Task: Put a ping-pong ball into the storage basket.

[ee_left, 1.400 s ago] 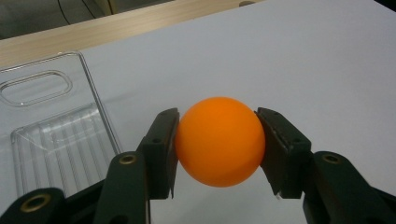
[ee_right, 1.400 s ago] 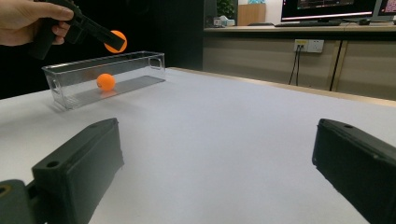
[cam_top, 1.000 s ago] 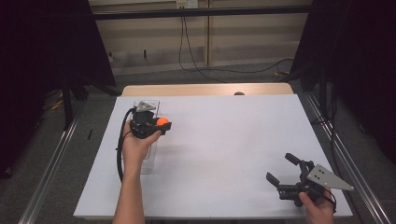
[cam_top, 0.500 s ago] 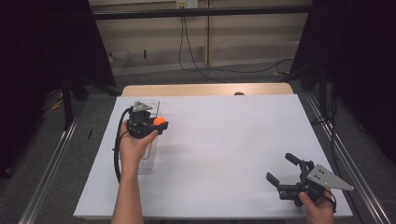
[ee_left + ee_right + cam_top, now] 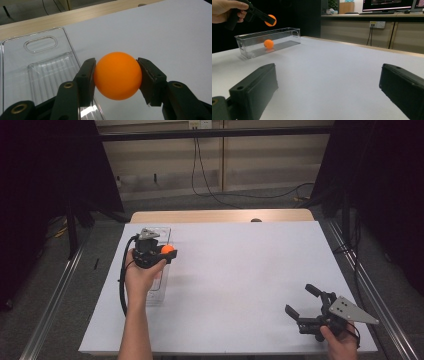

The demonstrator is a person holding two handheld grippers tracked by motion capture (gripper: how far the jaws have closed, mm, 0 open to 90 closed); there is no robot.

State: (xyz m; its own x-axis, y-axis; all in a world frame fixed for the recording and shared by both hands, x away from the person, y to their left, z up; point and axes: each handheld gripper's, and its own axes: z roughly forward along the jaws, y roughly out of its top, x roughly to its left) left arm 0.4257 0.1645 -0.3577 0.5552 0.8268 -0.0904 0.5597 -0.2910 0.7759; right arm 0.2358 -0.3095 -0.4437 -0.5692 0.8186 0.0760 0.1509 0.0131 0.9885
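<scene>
White table [image 5: 240, 285] stands before beige wall panels [image 5: 220, 155].

A: Where does the high view sit?
B: Above the near edge, facing forward and down.
A: And the gripper views?
B: Low, close. Both catch the clear bin [image 5: 37, 72], upper left in the right one.

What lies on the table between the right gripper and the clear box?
Nothing: in the high view the white table is bare between the right gripper and the clear box.
</scene>
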